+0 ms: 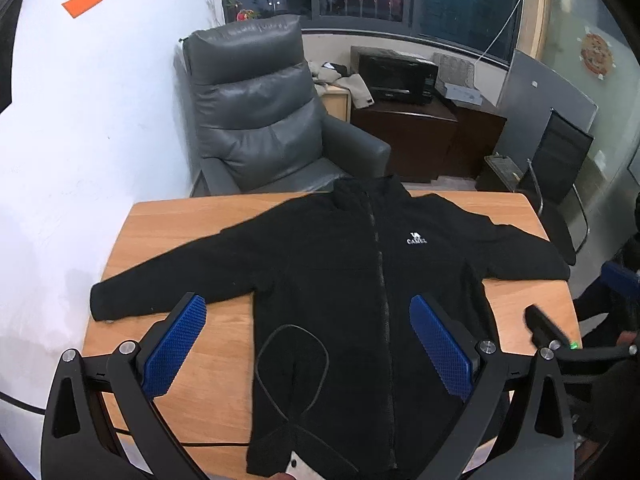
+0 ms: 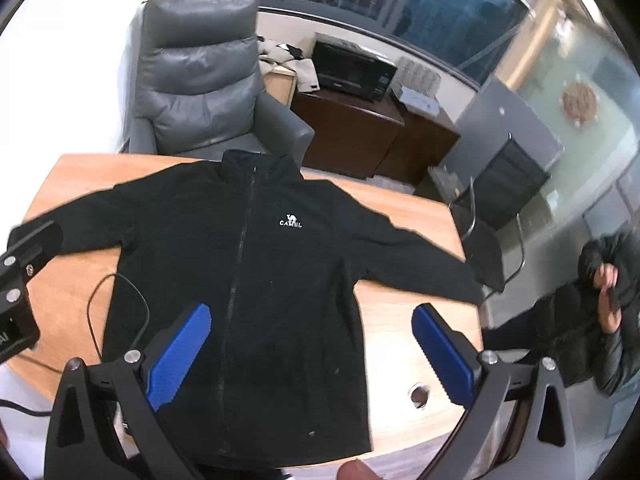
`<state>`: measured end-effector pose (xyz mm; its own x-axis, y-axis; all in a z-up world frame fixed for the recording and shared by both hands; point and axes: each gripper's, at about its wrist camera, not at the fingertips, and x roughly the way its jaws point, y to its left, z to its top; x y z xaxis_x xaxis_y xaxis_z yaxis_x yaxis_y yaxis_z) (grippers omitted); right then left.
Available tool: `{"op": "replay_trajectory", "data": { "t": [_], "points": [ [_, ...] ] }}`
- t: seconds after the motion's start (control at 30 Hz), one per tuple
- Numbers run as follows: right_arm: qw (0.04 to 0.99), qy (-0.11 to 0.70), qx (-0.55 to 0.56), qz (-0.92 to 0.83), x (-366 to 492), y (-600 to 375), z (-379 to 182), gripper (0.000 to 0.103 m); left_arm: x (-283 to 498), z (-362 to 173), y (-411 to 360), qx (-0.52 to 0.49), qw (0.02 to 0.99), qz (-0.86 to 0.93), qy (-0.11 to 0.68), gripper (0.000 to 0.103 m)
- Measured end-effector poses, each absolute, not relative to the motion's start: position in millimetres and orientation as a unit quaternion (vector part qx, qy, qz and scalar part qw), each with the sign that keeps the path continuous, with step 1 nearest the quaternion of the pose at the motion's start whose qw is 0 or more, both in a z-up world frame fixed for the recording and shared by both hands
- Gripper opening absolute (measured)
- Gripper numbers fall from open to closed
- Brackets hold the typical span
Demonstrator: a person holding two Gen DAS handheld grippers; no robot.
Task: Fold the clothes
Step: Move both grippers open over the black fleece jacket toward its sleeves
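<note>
We see a black fleece jacket [image 1: 360, 280] lying flat and face up on the wooden table [image 1: 168, 220], zipped closed, its collar at the far edge and its hem at the near edge. Both sleeves spread outward to the left and right, and a small white camel logo [image 1: 417, 238] sits on the chest. A thin black cable [image 1: 292, 360] loops over the lower left of the fleece.

Our left gripper [image 1: 308, 344] hovers above the jacket's lower half, its jaws spread wide and holding nothing; the blue pads [image 1: 176, 344] have a fine ribbed texture. Our right gripper [image 2: 312, 352] likewise stands wide apart and empty over the lower right part of the jacket.

Beyond the table stands a padded grey leather armchair [image 1: 256, 112].
</note>
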<state>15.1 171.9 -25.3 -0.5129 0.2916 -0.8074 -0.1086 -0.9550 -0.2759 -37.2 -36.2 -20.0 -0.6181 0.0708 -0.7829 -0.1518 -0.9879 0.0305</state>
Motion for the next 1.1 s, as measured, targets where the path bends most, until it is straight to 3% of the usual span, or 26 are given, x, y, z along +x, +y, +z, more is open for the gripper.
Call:
{"op": "replay_trajectory", "data": {
  "t": [0.1, 0.73, 0.97, 1.1],
  "points": [
    [0.117, -0.116, -0.471, 0.866, 13, 166, -22, 0.103, -39, -20, -44, -0.423, 0.057, 0.904, 0.041, 0.103],
    [0.122, -0.048, -0.489, 0.863, 20, 165, -38, 0.103, -39, -34, -40, -0.412, 0.145, 0.898, 0.051, 0.103],
    [0.101, 0.008, -0.479, 0.872, 24, 172, -39, 0.103, -42, -32, -50, -0.411, 0.143, 0.900, 0.039, 0.103],
    [0.120, -0.005, -0.466, 0.877, 25, 178, -42, 0.103, -49, -40, -50, -0.416, 0.131, 0.899, 0.038, 0.103]
  ]
}}
